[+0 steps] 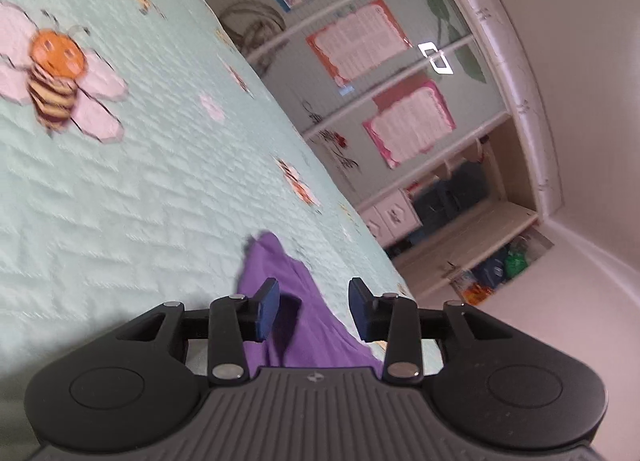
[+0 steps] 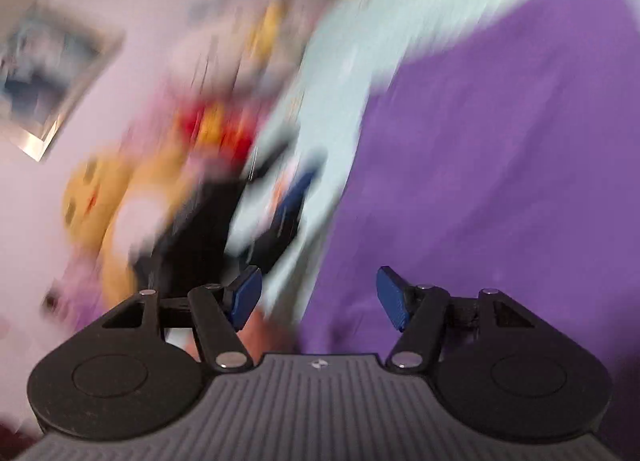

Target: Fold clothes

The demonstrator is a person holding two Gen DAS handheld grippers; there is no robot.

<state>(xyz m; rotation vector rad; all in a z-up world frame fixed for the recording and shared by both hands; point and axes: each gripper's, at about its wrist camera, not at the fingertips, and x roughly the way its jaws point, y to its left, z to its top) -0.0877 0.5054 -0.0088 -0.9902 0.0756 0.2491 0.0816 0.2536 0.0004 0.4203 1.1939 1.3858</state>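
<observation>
— Both grippers had gaps between their jaws?
— Yes. The left gripper point(image 1: 313, 309) stood narrowly parted over the purple garment point(image 1: 296, 301), gripping nothing; the right gripper point(image 2: 320, 297) stood wider, empty.
— And the garment?
— Spread on the bedspread point(image 1: 160, 181), near its edge.

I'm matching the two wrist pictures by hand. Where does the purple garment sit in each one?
Left wrist view: the purple garment lies bottom centre, a narrow strip running between the open fingers.
Right wrist view: the purple garment fills the right half, blurred.
Shared landmark: the pale green quilt under the garment.
</observation>
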